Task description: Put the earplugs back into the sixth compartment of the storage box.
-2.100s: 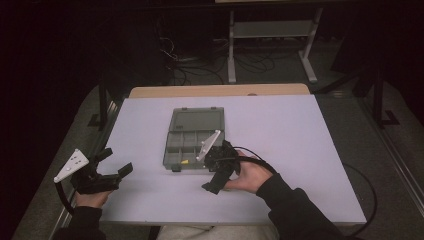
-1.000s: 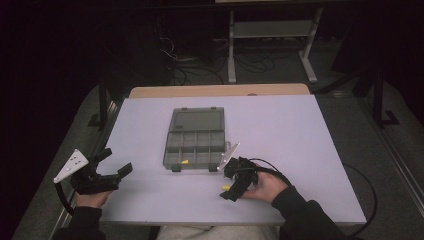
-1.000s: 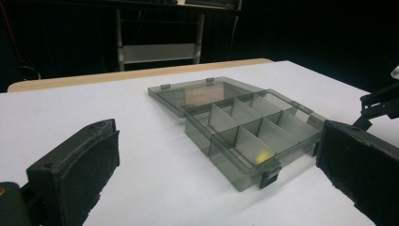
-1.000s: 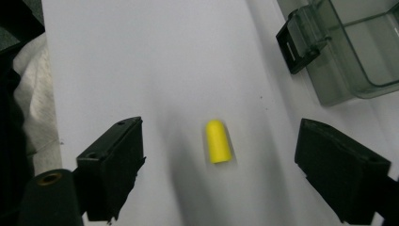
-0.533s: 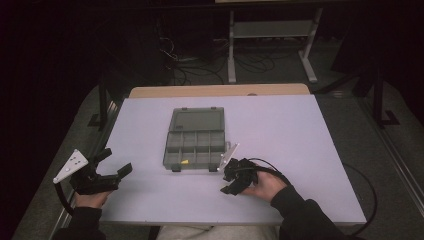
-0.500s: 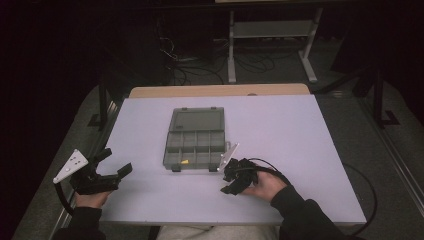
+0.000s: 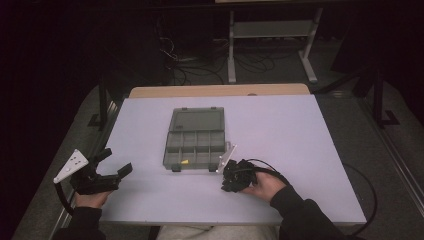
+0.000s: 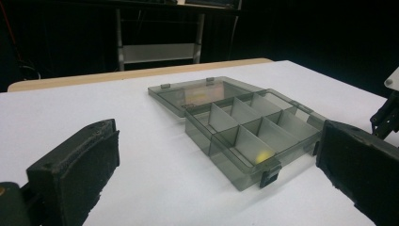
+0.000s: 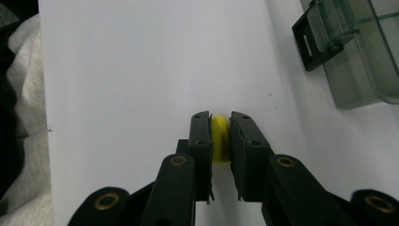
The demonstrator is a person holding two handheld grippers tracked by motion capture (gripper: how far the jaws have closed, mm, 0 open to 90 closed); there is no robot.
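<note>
A smoky clear compartment box [image 7: 195,140] lies open at mid-table, with one small yellow piece [image 7: 184,162] in a front cell. Just right of its near right corner my right gripper [image 7: 230,184] points down at the white table. Its jaws have just been closing, and in the right gripper view the right gripper [image 9: 219,120] is shut on a small yellow piece [image 9: 219,136] above the sheet. The box's corner and latch [image 9: 315,37] sit at upper right there. My left gripper [image 7: 116,161] rests open at the table's left front, nothing between its jaws. In the left gripper view the left gripper [image 8: 219,155] faces the box [image 8: 235,117].
The white table sheet [image 7: 300,140] ends close behind my hands; a wooden edge [image 7: 220,90] runs along the back. A metal stand [image 7: 270,30] and cables stand on the dark floor beyond. Pale cloth of the person's lap [image 9: 19,84] lies past the front edge.
The right gripper came off the box to the table by its near right corner, then its jaws drew together on the yellow piece. The left gripper has kept still.
</note>
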